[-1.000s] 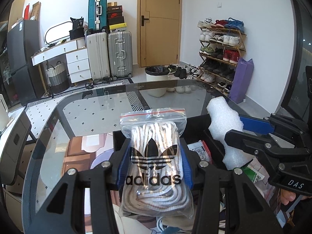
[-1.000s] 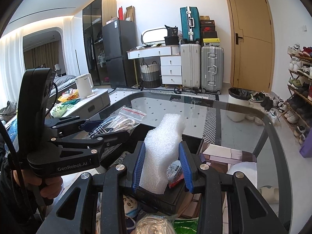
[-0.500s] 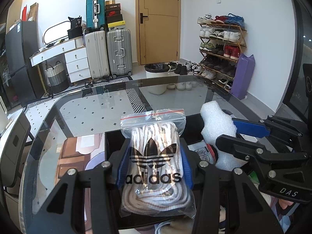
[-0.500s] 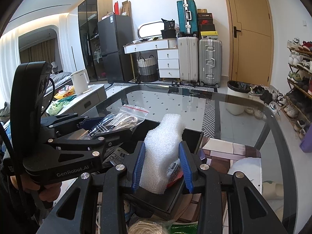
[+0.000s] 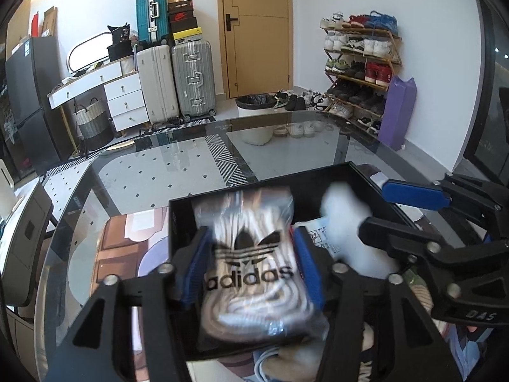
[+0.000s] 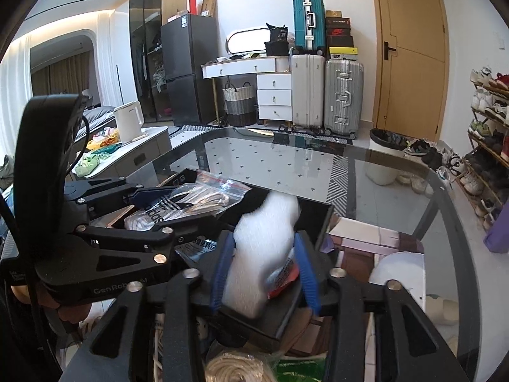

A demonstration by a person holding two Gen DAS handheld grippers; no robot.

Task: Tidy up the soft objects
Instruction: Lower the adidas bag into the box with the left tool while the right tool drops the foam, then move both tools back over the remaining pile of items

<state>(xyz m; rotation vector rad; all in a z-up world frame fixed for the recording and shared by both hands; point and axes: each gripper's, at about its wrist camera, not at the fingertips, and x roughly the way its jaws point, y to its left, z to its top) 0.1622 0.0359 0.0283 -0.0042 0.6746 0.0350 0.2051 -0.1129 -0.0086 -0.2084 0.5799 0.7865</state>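
Both tools just opening; adidas bag (image 5: 254, 273) dropped into black box (image 5: 318, 175)

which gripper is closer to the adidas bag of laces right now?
Left. The left gripper straddles the bag of laces, its jaws just opening, over the black box. The right gripper sits beside it, around the white foam, also opening.

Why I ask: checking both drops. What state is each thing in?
Left gripper: open, jaws have just been opening, bag between them.
Adidas lace bag: blurred, loose over the box.
Right gripper: open, jaws have just been opening, foam between them.
Foam piece: blurred, loose between the pads.
Black box: open-topped, holding packets.
Door: shut.
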